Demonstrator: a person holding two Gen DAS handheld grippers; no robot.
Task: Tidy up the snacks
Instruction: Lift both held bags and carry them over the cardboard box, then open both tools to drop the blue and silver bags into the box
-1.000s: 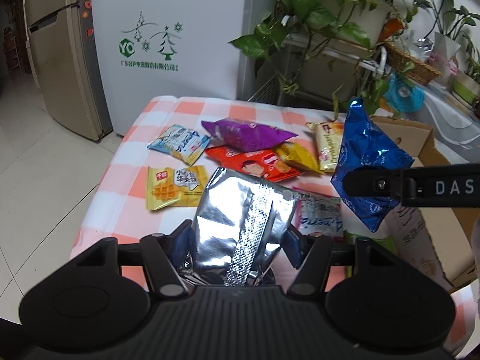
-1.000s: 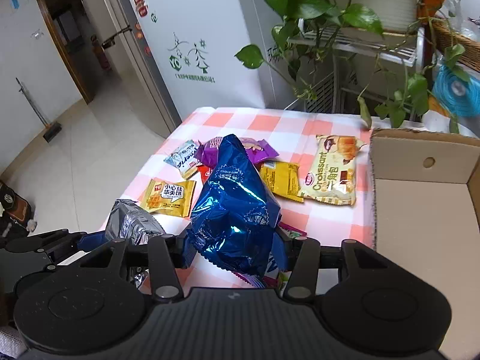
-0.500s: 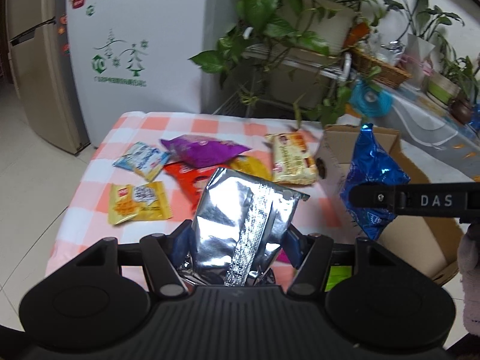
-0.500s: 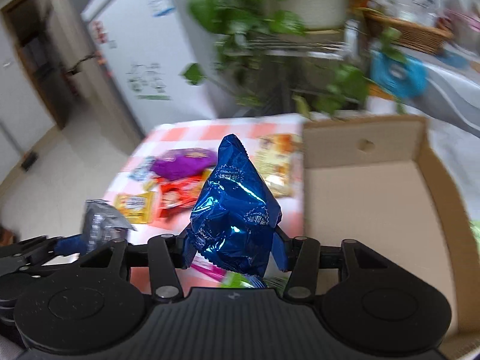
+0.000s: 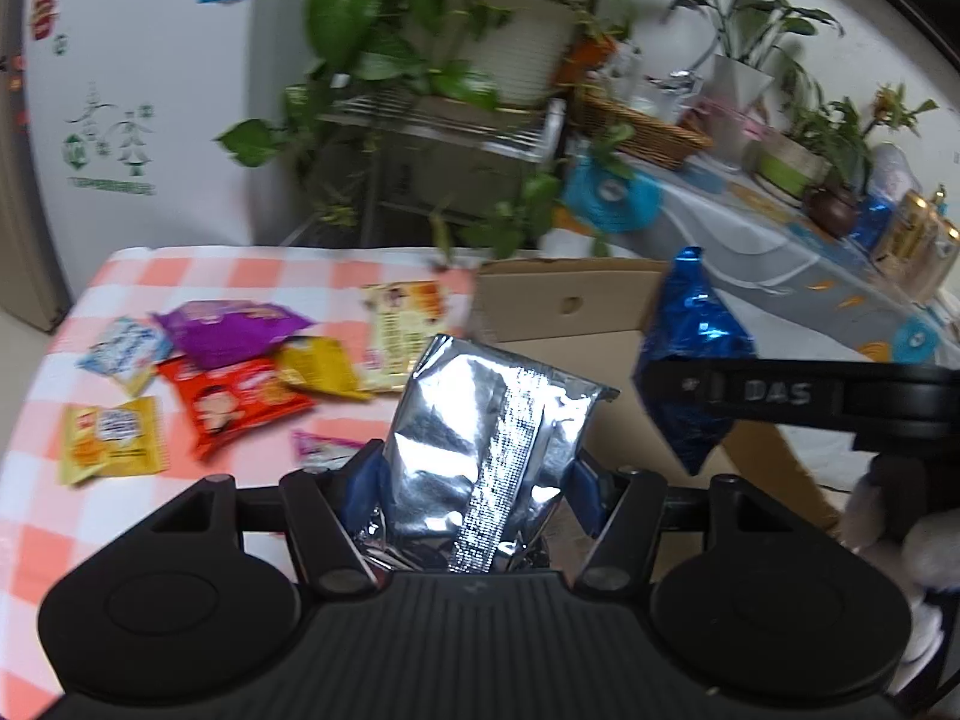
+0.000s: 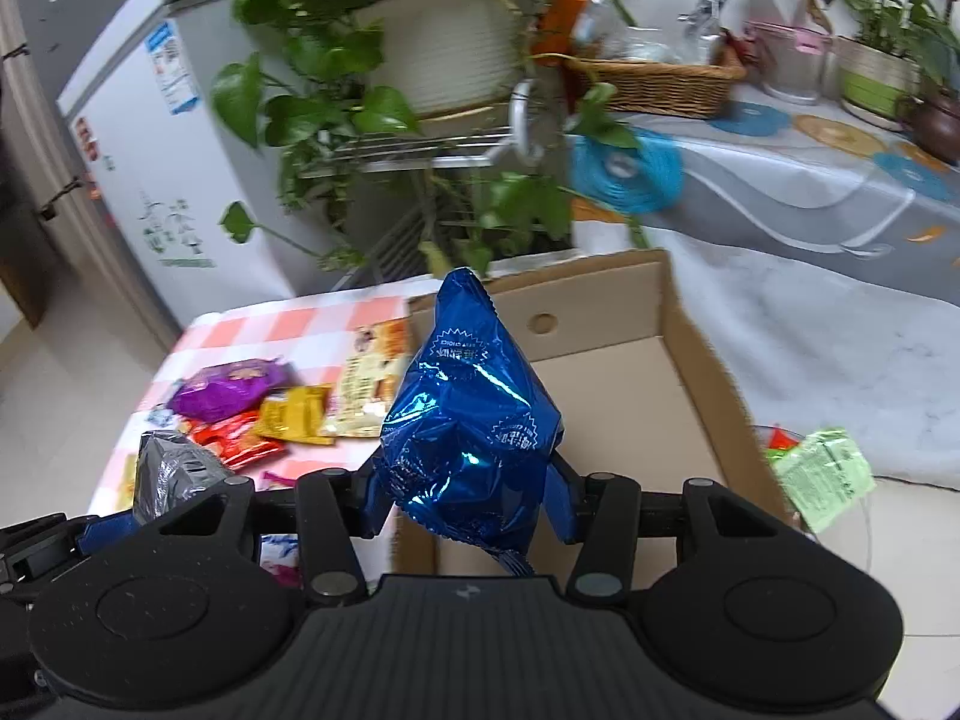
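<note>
While both wrist views look down over the same scene, the biggest thing in them is the checked surface, which fills the left half of the left wrist view and only a strip at centre left of the right wrist view. One cardboard box stands open at the surface's right edge; the right wrist view shows its bare floor and a round hole in the far wall, while the left wrist view shows mostly that far wall behind the held packets.

Two packets are off the surface. The left tongs are closed on one silver packet, upright at lower centre of the left wrist view. The right tongs are closed on one blue packet, which hangs over the near end of the box.

Loose snacks lie on the surface at left: one croissant packet, one purple packet, one red packet, one yellow waffle packet, one small yellow packet, one pale blue packet and part of one pink-and-white packet.

Only the right wrist view shows one green packet at the right edge, beyond the box. Only the left wrist view shows the right tongs from the side.
</note>
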